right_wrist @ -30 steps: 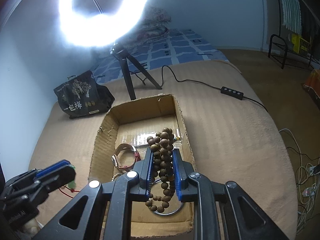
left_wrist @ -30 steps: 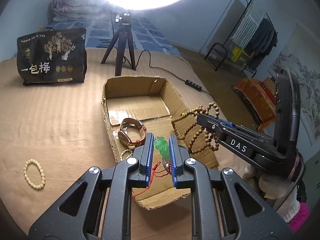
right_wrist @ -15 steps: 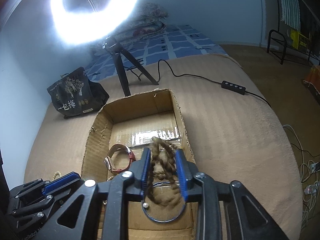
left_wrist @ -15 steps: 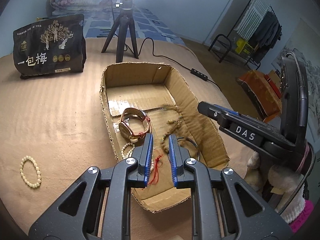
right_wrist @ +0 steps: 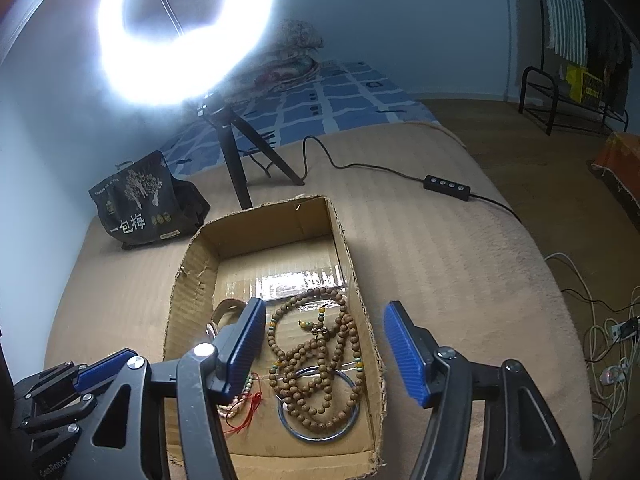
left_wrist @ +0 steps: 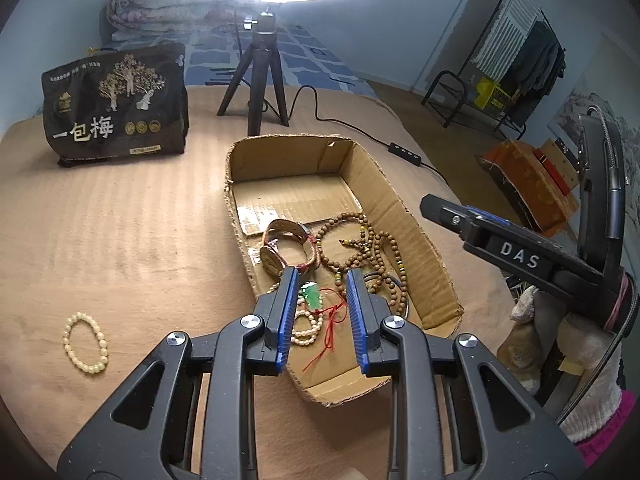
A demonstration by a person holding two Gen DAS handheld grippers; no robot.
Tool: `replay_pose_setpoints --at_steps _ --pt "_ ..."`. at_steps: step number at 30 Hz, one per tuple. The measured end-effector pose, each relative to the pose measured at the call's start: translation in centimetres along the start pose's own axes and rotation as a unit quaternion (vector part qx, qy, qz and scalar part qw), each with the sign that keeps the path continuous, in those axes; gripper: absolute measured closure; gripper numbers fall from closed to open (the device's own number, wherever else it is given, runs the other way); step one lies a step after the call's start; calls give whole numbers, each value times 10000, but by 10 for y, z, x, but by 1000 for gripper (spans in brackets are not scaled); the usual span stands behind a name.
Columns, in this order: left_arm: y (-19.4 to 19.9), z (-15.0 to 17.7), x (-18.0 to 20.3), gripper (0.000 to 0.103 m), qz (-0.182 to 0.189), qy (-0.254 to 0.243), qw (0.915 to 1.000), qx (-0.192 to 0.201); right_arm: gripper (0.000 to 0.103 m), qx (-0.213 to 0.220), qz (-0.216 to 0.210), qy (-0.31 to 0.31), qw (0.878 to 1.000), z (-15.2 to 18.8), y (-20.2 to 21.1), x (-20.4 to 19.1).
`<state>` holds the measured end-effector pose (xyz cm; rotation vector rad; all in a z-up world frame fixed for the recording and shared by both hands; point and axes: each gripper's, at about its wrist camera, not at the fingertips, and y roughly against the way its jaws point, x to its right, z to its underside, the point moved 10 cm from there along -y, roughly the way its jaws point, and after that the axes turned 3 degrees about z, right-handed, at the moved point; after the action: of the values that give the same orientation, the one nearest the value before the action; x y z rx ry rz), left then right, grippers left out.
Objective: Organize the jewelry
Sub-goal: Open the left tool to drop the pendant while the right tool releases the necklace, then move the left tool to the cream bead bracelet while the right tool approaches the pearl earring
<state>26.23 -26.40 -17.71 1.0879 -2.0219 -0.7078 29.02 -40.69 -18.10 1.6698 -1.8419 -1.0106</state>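
Opening both claws, L gripper [left_wrist: 322, 282] narrow, R gripper [right_wrist: 325, 334] wide, nothing held | risk: red cord of green jade pendant [left_wrist: 311, 295] snags L pad on lift-out | brown wooden bead necklace [right_wrist: 316, 360] lies loose in shallow cardboard box [left_wrist: 404, 216].

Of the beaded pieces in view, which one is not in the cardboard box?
The cream bracelet, lying alone on the tan cover left of the box. The brown beads and the pale strand lie inside it.

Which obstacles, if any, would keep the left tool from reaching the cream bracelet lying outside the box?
Probably none. The bracelet lies alone on the bare blanket, left of the box. The left tool, jaws opening, grips nothing, so it looks free to swing over.
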Motion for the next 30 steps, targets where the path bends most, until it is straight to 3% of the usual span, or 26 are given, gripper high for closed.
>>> replay_pose_setpoints --at_steps 7,10,16,20,30 --pt "17 -1 -12 78 -139 -52 9998 103 24 131 34 41 9999 -2 15 -4" --pt "26 -2 -21 64 -209 -62 9996 176 20 195 60 79 9998 -3 21 -8" --pt "42 3 -44 63 -418 -166 9988 214 11 328 65 160 9993 -3 34 -21" --pt "52 5 -63 55 -515 -126 9983 224 10 432 51 416 9982 0 45 -37" --pt "79 14 -126 55 -871 2 9958 267 10 497 -359 857 9944 23 66 -97"
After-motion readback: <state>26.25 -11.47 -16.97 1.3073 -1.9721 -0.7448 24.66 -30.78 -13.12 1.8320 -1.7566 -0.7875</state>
